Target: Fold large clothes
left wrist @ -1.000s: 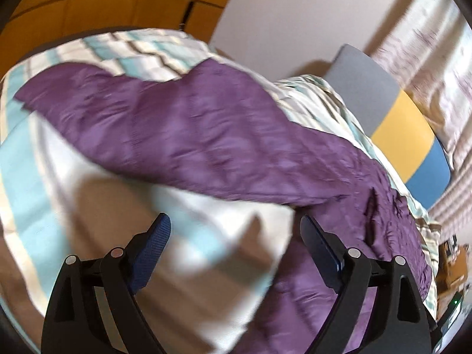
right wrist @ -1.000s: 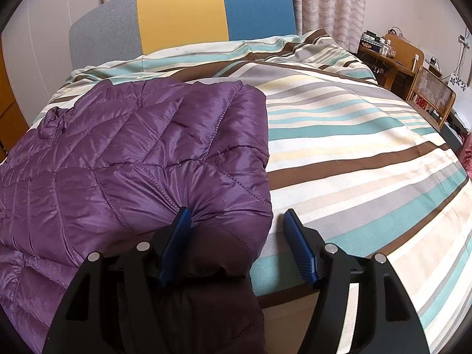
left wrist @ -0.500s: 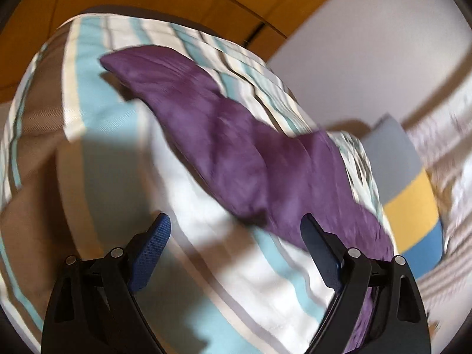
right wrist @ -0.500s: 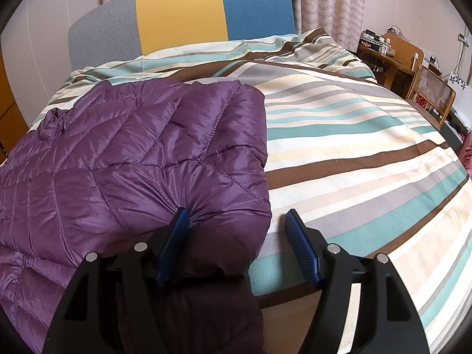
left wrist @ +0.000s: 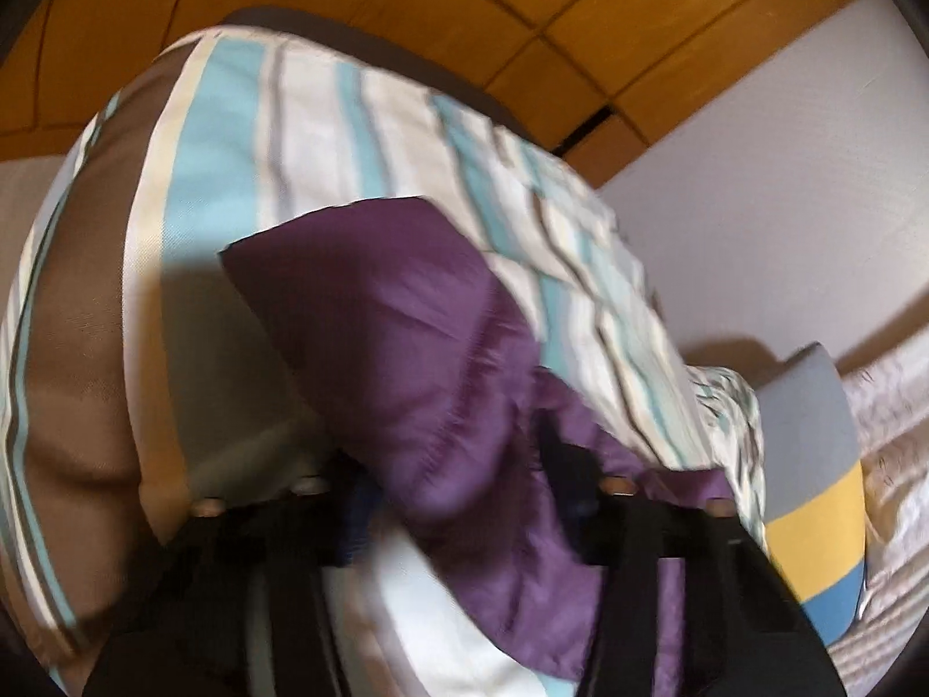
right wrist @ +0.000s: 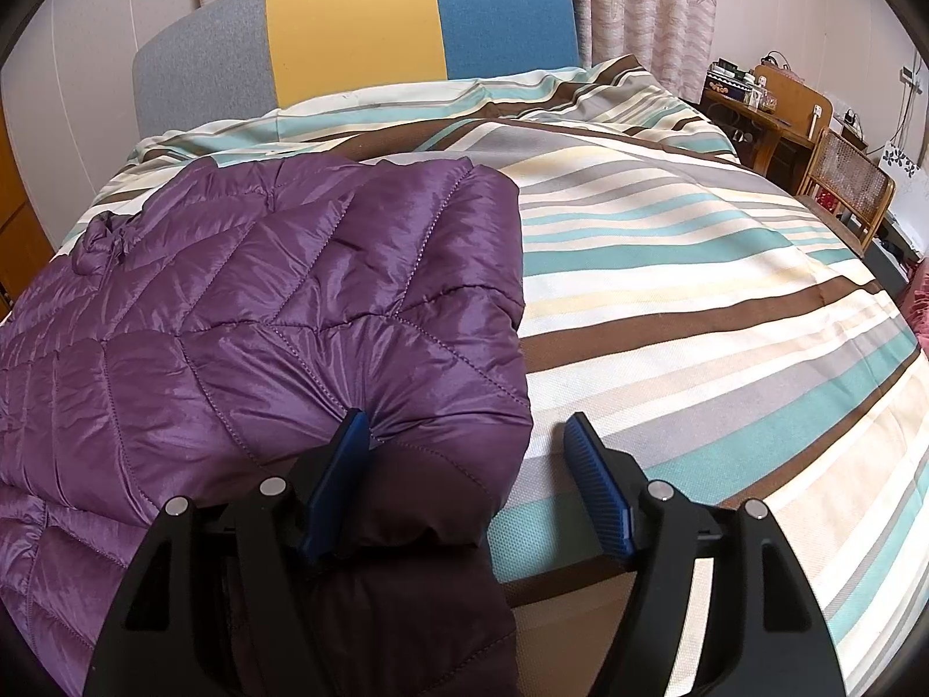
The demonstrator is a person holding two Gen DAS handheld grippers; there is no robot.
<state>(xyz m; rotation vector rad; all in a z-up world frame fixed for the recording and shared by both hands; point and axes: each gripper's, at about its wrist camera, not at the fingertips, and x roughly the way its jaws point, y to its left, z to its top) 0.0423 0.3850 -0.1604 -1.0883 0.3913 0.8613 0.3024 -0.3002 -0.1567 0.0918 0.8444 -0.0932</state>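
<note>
Scene: a bed with a duvet cover (right wrist: 697, 267) striped in white, teal, brown and grey; a padded headboard (right wrist: 348, 29) in grey, yellow and blue blocks at the far end.
Garment: a purple quilted puffer jacket (right wrist: 232, 313) lies spread over the bed's left half, its lower part hanging over the near edge.
Sleeve: in the left wrist view a long purple sleeve (left wrist: 406, 337) lies out across the stripes, its cuff end pointing toward the bed's left edge.
Left tool: the left tool (left wrist: 464, 493) has just been closing; purple sleeve fabric sits between its dark fingers and they appear clamped on it, though the view is blurred.
Right tool: the right tool (right wrist: 470, 482) is parted. Its left blue pad (right wrist: 342, 464) touches the jacket's near right corner; the other pad is clear of the cloth, above the duvet, so nothing is gripped.
Step in hand, as I judge it: taking hold of the sleeve so it can be folded inward over the jacket body.
Doing it well: check the pinch has both layers of the slippery fabric, lift just clear of the duvet, and carry the sleeve across flat without twisting.
Right tool's part: pressing or gripping the near corner would likely stop the body sliding.
Risk: the shiny shell may slip from a shallow grip.
</note>
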